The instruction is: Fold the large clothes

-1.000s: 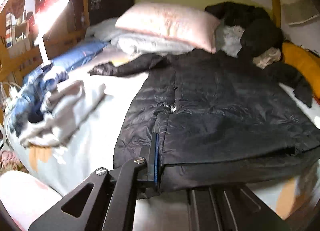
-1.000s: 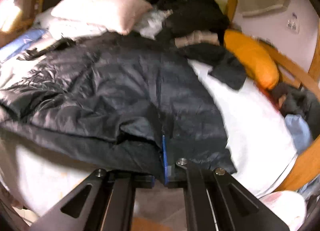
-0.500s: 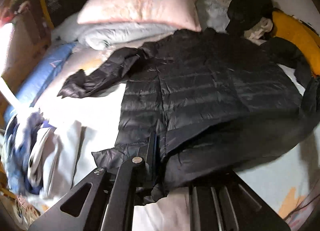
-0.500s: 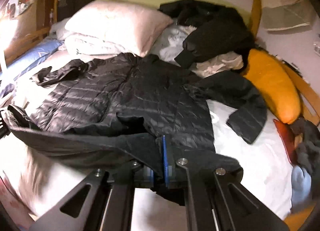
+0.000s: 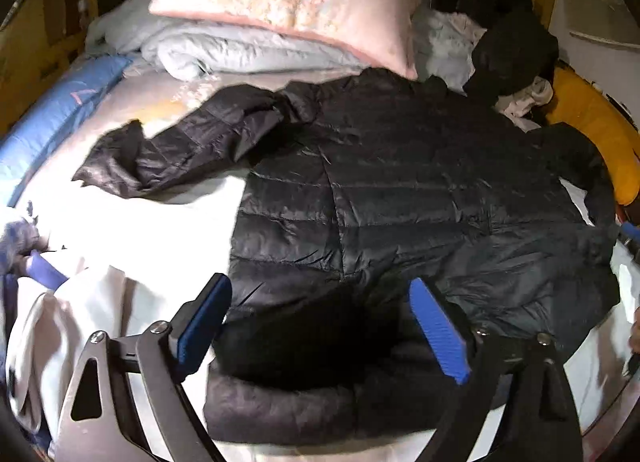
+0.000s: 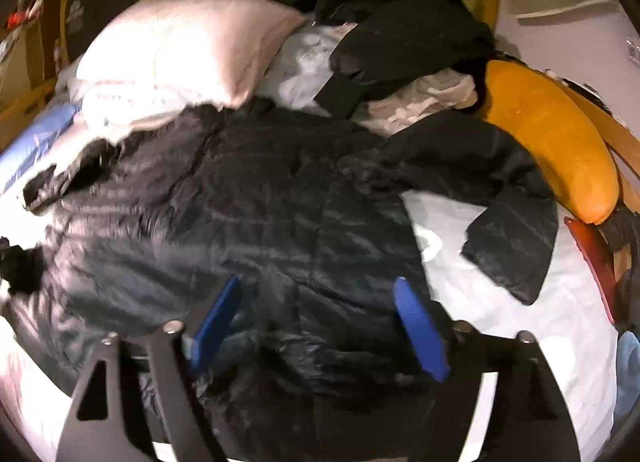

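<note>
While blurred rightward, left-view black jacket (image 5: 400,189) sleeve (image 5: 172,153), crisply outstretched.

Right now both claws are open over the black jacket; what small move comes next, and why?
Probably take the left claw to the left sleeve and fold it across the black jacket: the body lies flat, but that sleeve sprawls outward on the sheet.

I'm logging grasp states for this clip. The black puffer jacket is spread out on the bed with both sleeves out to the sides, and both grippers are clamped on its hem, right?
Not quite: neither gripper is clamped. The left wrist view shows the left gripper open over the black puffer jacket, and the right wrist view shows the right gripper open too. The jacket does lie spread on the bed, sleeves out.
</note>
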`<state>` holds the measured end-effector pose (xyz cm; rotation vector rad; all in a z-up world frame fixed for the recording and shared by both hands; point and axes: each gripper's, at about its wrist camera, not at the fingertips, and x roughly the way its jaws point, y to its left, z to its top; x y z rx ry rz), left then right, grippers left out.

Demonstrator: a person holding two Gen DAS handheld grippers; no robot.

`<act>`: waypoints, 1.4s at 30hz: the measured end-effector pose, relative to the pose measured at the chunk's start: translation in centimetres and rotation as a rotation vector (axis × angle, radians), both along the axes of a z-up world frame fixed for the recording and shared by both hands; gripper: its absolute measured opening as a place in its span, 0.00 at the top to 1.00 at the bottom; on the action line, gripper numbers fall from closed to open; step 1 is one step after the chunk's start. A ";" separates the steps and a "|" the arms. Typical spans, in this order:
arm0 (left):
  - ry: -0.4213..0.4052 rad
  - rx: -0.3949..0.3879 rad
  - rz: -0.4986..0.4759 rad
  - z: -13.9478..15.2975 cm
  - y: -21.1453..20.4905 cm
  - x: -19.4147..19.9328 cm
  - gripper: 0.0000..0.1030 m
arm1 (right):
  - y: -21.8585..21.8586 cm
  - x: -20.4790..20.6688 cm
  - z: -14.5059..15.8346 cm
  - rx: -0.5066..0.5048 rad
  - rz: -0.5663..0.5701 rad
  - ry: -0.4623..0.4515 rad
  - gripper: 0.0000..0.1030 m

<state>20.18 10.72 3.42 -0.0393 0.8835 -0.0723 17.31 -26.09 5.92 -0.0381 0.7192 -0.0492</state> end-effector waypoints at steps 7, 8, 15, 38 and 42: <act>-0.103 0.110 0.059 1.8 -2.0 -3.3 0.12 | 0.6 -1.5 0.5 -0.039 -0.014 0.096 0.18; -0.155 0.148 0.076 2.4 -2.3 -4.0 0.12 | 1.5 -1.8 0.2 -0.064 0.021 0.117 0.18; 0.013 0.105 -0.075 -0.4 -4.9 -3.3 0.03 | 5.3 -1.4 -3.6 -0.031 0.160 0.270 0.17; 0.136 -0.116 0.040 -2.1 -0.8 -1.5 0.02 | 1.6 -3.4 -5.1 0.078 -0.050 0.296 0.08; 0.071 -0.134 -0.023 -0.8 -1.7 -2.6 0.02 | 3.2 -4.3 -2.3 -0.058 -0.043 0.127 0.04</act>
